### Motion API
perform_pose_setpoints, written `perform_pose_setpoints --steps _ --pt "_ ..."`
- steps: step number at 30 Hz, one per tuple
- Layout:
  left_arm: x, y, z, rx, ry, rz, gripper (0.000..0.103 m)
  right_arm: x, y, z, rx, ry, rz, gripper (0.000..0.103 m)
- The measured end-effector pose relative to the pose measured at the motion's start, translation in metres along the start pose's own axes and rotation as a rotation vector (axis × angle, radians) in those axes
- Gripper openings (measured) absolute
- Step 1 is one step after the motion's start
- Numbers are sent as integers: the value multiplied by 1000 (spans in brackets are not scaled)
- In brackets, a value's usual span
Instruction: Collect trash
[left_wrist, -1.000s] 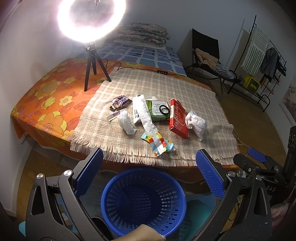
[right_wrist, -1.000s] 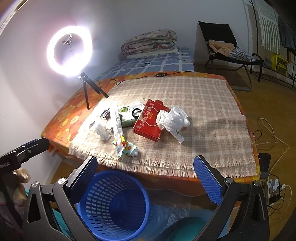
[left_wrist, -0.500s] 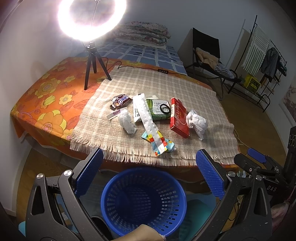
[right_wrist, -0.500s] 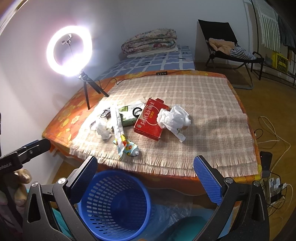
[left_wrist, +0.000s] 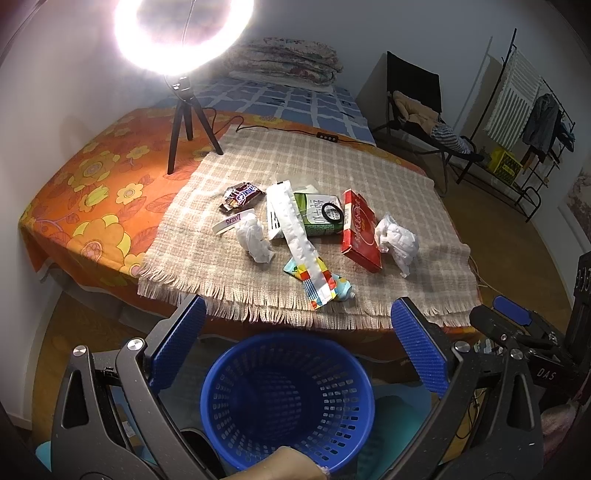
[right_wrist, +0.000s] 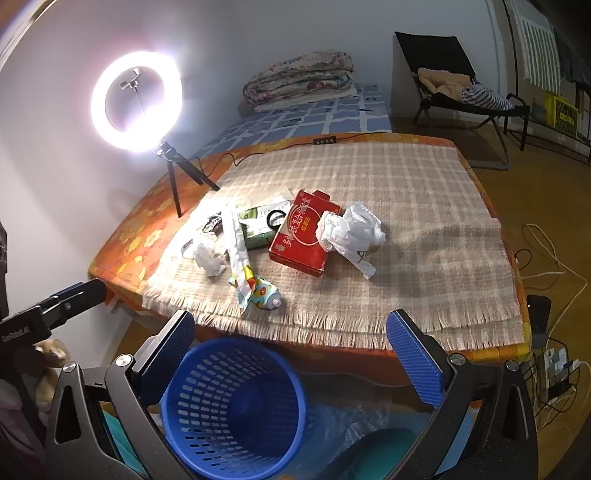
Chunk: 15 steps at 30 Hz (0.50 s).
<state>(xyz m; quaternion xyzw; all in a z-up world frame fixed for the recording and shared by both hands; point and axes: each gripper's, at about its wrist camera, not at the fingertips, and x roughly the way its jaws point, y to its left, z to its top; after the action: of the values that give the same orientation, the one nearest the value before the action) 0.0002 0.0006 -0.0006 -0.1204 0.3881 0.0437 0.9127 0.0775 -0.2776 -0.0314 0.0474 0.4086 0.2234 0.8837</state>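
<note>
We hold each hand-held gripper, left and right, spread wide and empty above the blue basket. Ahead on the bench, the long white wrapper runs lengthwise away from us beside the red box.

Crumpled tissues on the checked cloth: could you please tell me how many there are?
2. One tissue lies left of the white strip; the other lies right of the red box, touching it. More may be hidden.

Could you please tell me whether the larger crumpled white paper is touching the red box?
Touching. In the right wrist view the crumpled white paper lies over the near corner of the red box, with no cloth showing between them.
</note>
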Motion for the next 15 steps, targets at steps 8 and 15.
perform_pose_setpoints --steps 8,15 --pt "7 0 -1 -5 15 -2 102 9 -6 2 14 3 14 103" --pt "38 15 -6 -50 81 -11 102 22 -16 12 3 -27 13 103"
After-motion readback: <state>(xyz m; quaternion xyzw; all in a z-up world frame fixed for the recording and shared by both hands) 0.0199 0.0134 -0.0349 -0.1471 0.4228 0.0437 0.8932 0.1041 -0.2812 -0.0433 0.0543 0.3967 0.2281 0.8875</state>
